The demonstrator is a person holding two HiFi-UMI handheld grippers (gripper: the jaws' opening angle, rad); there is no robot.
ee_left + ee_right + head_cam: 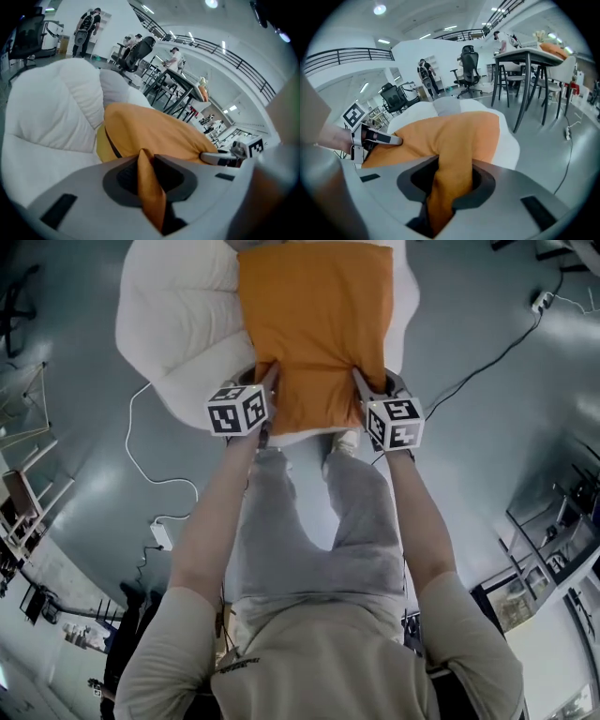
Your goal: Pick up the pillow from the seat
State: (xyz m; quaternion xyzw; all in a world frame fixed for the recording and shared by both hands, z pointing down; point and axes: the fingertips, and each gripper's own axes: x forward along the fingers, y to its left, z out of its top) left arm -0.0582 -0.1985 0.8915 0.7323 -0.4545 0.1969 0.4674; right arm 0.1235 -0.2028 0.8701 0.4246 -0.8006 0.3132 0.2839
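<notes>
An orange pillow (314, 324) lies on a white padded seat (178, 324) straight ahead of me. My left gripper (266, 374) is shut on a pinched fold of fabric at the pillow's near left corner. My right gripper (362, 381) is shut on the near right corner in the same way. In the left gripper view the orange pillow (154, 133) bulges past the left gripper (150, 173), with a thin fold squeezed between the jaws. In the right gripper view a thicker fold of the pillow (450, 136) fills the right gripper (450, 183). The far edge of the pillow is cut off at the top.
The person's grey-trousered legs (309, 512) stand close against the seat's front. A white cable and power strip (161, 535) lie on the floor at left, a black cable (487, 362) at right. Tall tables and stools (529, 79) stand beyond the seat; shelving (23, 484) lines the left.
</notes>
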